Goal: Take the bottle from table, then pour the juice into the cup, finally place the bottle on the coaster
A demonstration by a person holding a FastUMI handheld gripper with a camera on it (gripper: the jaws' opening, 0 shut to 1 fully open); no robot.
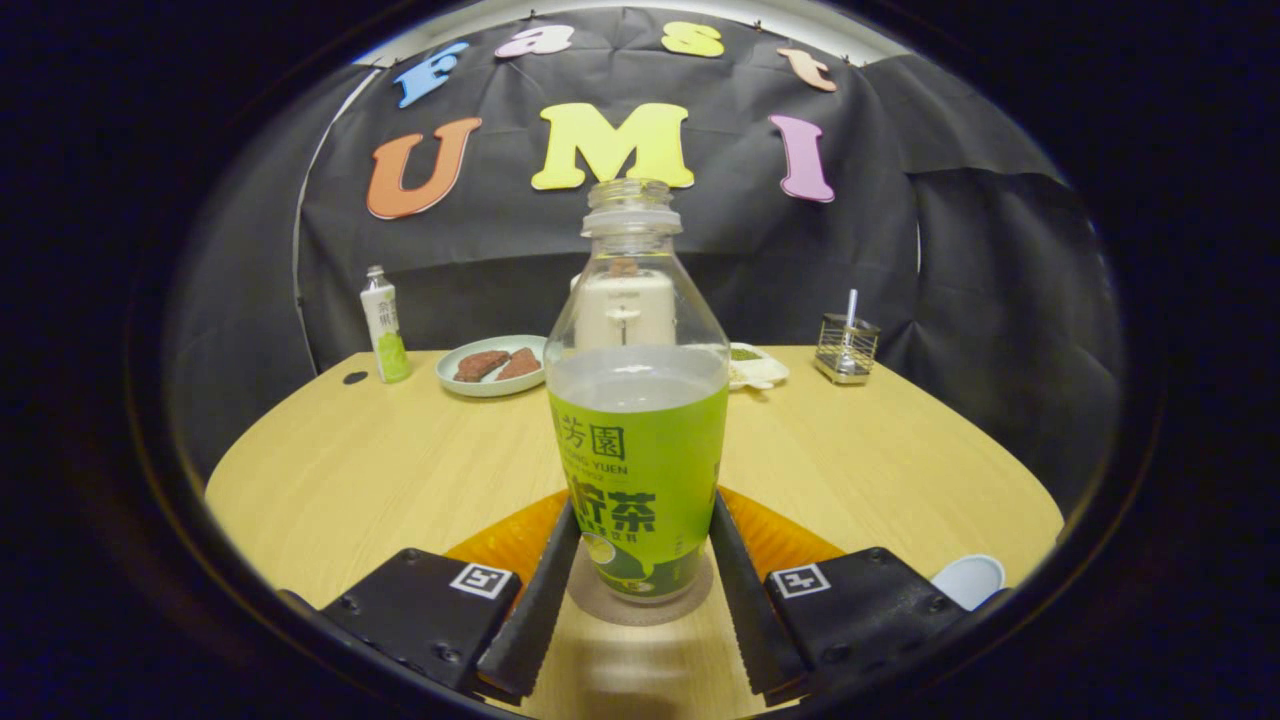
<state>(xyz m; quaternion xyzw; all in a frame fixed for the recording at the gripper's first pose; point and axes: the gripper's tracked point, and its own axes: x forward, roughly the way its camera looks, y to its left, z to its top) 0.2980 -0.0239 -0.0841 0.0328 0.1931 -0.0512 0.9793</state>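
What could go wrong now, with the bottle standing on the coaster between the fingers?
1. The bottle has no cap and holds liquid; a finger dragging on it as the tool backs away might tip it and spill.
2. Both fingers lie close along its sides over the coaster, so uneven opening might shift it off.

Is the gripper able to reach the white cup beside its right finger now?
Probably not directly: the gripper has its fingers around the green-labelled clear bottle on the round brown coaster. The white cup lies aside, outside the right finger.
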